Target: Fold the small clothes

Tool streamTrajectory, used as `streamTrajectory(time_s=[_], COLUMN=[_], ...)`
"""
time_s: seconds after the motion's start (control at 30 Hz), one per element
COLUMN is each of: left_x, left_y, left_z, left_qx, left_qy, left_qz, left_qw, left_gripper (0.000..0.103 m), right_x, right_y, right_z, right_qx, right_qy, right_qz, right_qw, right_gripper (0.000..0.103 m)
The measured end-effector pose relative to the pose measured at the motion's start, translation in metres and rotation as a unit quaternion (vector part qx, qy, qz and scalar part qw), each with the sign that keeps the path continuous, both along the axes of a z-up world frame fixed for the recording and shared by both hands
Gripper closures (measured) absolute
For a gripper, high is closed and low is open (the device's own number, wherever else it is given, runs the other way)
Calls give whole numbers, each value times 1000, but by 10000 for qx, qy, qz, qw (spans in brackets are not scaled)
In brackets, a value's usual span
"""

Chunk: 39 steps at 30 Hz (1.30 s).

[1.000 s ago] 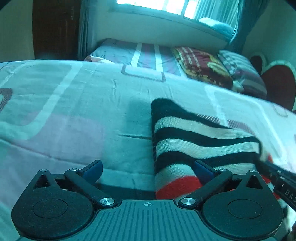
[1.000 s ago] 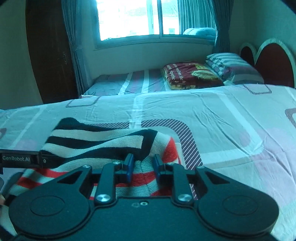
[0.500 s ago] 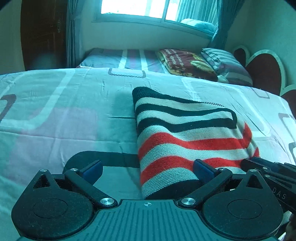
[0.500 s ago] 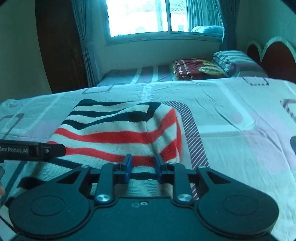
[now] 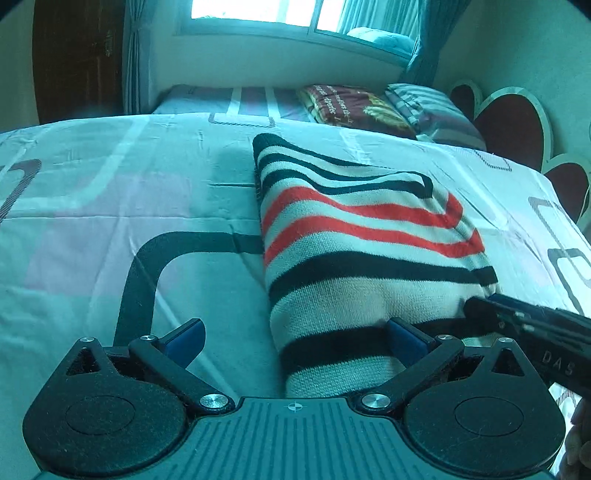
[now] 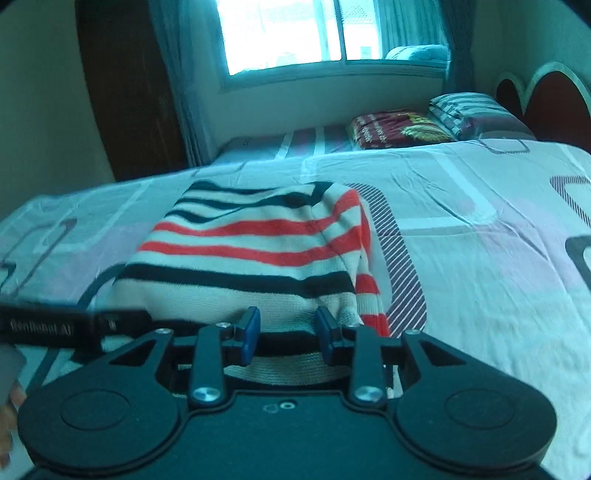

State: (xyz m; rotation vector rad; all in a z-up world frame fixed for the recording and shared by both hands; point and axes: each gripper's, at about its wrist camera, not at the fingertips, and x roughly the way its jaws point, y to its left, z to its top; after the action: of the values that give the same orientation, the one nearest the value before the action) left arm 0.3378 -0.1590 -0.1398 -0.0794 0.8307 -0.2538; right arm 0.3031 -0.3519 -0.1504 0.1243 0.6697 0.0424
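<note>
A knit sweater (image 5: 362, 251) with black, red and cream stripes lies folded on the bedsheet (image 5: 110, 206). My left gripper (image 5: 295, 336) is open wide at the sweater's near left corner; its right finger rests over the knit and its left finger hangs over bare sheet. In the right wrist view the sweater (image 6: 258, 251) fills the middle. My right gripper (image 6: 288, 332) sits at the near hem with its jaws opening, the hem lying loose between the blue pads. Each gripper's tip shows in the other's view: the right gripper (image 5: 517, 321) and the left gripper (image 6: 74, 325).
A second bed with a dark red blanket (image 5: 354, 107) and a striped pillow (image 5: 432, 110) stands behind, under a window (image 6: 295, 33). Heart-shaped headboards (image 5: 517, 122) line the right wall. A dark wooden door (image 5: 77, 55) is at the far left.
Both grippers drew back toward the near edge of the bed, and more of the sweater now shows, lying flat. The right gripper's jaws have widened off the hem.
</note>
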Motion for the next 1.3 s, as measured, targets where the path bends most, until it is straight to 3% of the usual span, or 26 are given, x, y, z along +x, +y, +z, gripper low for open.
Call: streamTrajectory(time_s=[0.2,0.4,0.8,0.93,1.1,1.3], left_x=[-9,-10,-14,-17,-18,1], left_y=[-1,-1,-3,-1,9,10], left_z=[1,-4,-5,-2,12,22], left_qx=[57,19,126,78,-94,-136], left_qy=[157,243,283,293,155,53], left_qz=[-94,-47,-181,-212,-126,35], left_qw=[9998,9997,9994,9993,9998,9999], left_gripper=[0,0,0,0,0,0], right_x=[-18,-30,-42,-42,-43,-25], right_y=[4,0,4,3,-4,-8], right_z=[16,-9,-6,-1,11,23], right_qx=[90,34,71,189,453,373], right_qy=[-103,236,314,358,180,2], right_qz=[-78,-197,-260,-265,-442,-482], right_qw=[9999,9995,9991,9988,9978,9981], right_gripper=[69,67,63,56,49,54])
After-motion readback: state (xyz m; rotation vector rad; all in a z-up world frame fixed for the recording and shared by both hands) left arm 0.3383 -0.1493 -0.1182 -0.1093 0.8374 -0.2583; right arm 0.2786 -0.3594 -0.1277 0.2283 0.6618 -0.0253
